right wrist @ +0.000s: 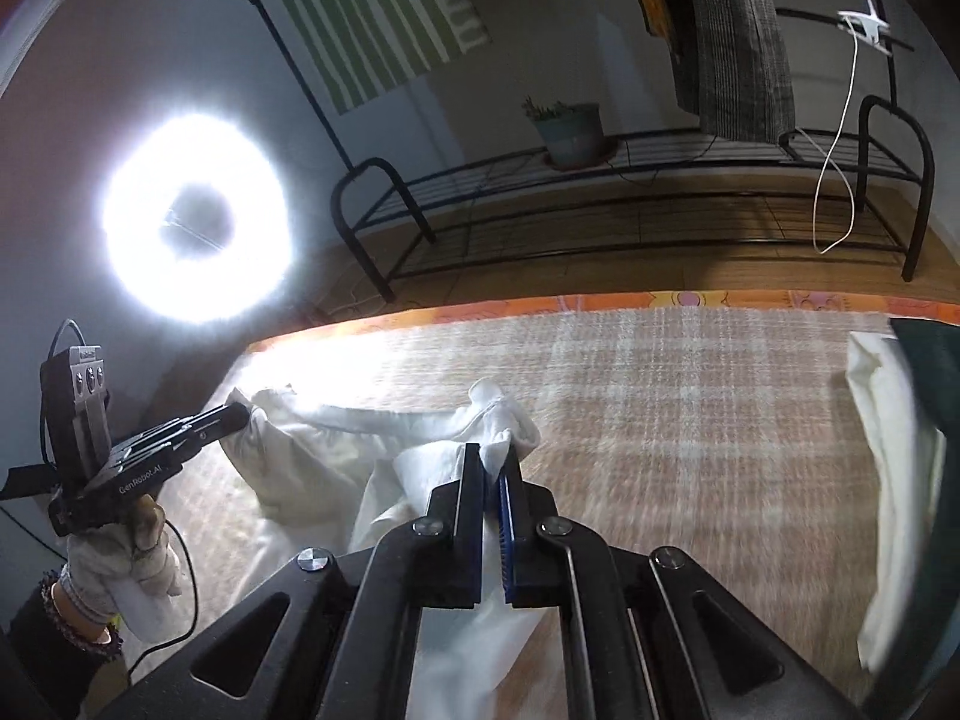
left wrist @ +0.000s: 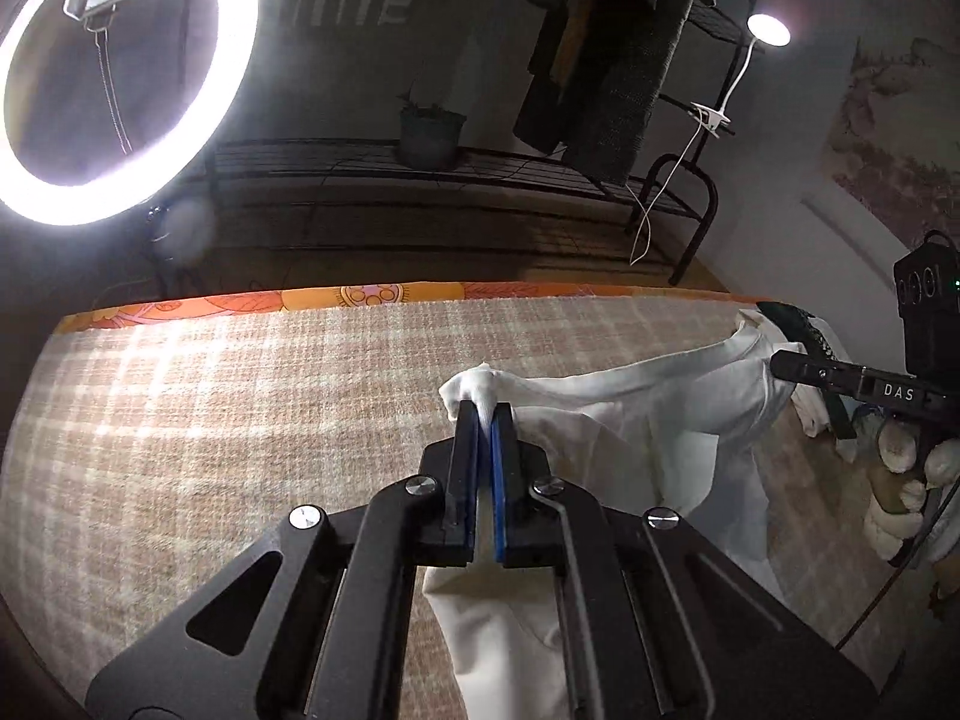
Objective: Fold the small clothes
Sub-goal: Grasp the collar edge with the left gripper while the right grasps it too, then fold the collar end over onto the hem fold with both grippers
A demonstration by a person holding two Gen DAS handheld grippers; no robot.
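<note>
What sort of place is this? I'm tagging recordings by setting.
Probably a room at home set up for filming. A potted plant sits on a black metal rack, clothes hang above it, and a ring light shines on the plaid-covered surface.

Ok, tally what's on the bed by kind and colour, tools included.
White clothes: 2, the held garment and a spare cloth.
Dark clothes: 1, the dark cloth.
Tools: 2, left tool and right tool, both shut on the held garment.
Total: 5.
</note>
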